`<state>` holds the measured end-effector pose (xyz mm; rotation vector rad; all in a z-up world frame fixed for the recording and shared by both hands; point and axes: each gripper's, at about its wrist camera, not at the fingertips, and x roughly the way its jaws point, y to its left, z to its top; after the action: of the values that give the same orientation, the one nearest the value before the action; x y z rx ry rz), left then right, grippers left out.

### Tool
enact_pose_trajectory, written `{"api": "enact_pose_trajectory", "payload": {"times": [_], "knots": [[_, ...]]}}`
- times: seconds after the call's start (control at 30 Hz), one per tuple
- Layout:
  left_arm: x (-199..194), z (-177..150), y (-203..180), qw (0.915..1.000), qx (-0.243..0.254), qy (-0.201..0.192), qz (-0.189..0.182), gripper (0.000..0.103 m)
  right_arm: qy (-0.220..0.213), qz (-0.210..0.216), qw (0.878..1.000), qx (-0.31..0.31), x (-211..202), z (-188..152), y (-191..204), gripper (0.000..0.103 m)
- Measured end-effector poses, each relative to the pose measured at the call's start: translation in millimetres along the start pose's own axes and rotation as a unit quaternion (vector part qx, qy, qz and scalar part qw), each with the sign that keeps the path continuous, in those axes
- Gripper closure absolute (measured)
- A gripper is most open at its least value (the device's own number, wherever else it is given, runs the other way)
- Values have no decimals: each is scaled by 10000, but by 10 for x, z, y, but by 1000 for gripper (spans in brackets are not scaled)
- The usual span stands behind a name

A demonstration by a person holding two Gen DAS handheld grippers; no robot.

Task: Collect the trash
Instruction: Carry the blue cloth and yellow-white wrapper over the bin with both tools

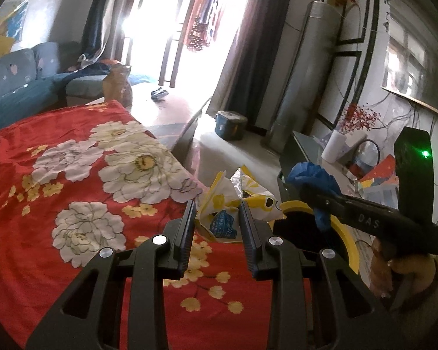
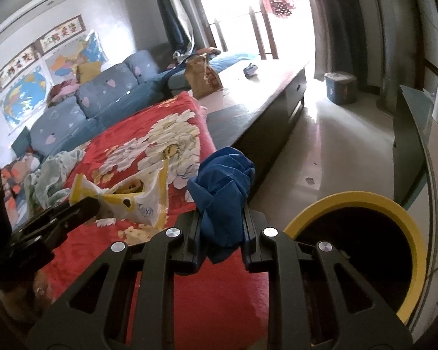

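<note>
Mostly crumpled: yellow-and-white plastic wrapper (image 1: 233, 204) pinched in the left tool (image 1: 217, 218), jaws narrowed onto it, held off the red floral blanket (image 1: 73, 175). Blue wad (image 2: 222, 186), cloth or film unclear, clamped in the right tool (image 2: 222, 227), jaws nearly closed. Yellow-rimmed bin (image 2: 365, 201) just beside; dark interior unreadable, rim partly cut off.

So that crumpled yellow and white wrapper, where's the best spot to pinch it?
At its scrunched waist, where the left gripper already has it. The yellow and white wrapper narrows there to a tight bunch that fits between the fingers, while its ends flare loose and floppy. Coming from the side, across the bunch as it is here, suits that shape best.
</note>
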<state>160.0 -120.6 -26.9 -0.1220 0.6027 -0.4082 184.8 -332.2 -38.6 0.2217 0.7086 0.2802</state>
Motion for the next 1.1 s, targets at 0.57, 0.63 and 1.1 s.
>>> {"api": "enact_pose_trajectory", "payload": {"times": [0.57, 0.63, 1.1], "knots": [[140, -53, -447, 9983, 467, 157, -316, 74, -149, -393, 9979, 492, -200, -103, -478, 88], [158, -65, -496, 9979, 513, 178, -348, 74, -163, -434, 9973, 561, -219, -115, -543, 88], [305, -219, -928, 9925, 950, 392, -663, 74, -309, -736, 9922, 961, -334, -185, -907, 88]]}}
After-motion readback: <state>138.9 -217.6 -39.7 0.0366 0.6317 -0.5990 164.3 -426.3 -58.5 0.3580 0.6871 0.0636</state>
